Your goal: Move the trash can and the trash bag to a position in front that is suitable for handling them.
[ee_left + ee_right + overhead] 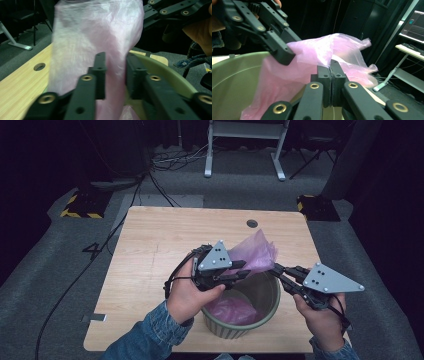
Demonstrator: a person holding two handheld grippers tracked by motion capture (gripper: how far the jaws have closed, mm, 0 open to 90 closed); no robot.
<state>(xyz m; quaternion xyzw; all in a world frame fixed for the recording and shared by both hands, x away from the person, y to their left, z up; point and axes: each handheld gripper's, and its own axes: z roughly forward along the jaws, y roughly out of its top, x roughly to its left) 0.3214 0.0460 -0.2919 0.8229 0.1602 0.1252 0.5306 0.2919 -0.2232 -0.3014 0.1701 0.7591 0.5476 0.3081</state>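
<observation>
Denim sleeve (150,332) bottom left of the high view, left hand (190,292) above it with the left gripper (244,270) reaching over the near-left rim of the green ribbed bin (235,329). Left gripper view: the two black jaws stand apart with a gap, a fold of the pink plastic bag (97,37) hangs between them; pads look close to the film but I can't tell whether they actually pinch it. Bin rim (165,72) sits just right of those jaws, wooden table (22,80) with its cable hole (39,66) off to the left. Bin stands at the near edge of the table (150,245), right of centre. Bag (257,251) is partly down inside the bin, rest bunched up above the far rim. Right gripper (275,268) comes in from the right over the rim, held by the right hand (322,322). Right gripper view: jaws fully closed (331,65), pads pressed together on a pinched edge of the bag (342,50); the left gripper (283,53) shows top left against the same film, bin wall (234,77) below it.
</observation>
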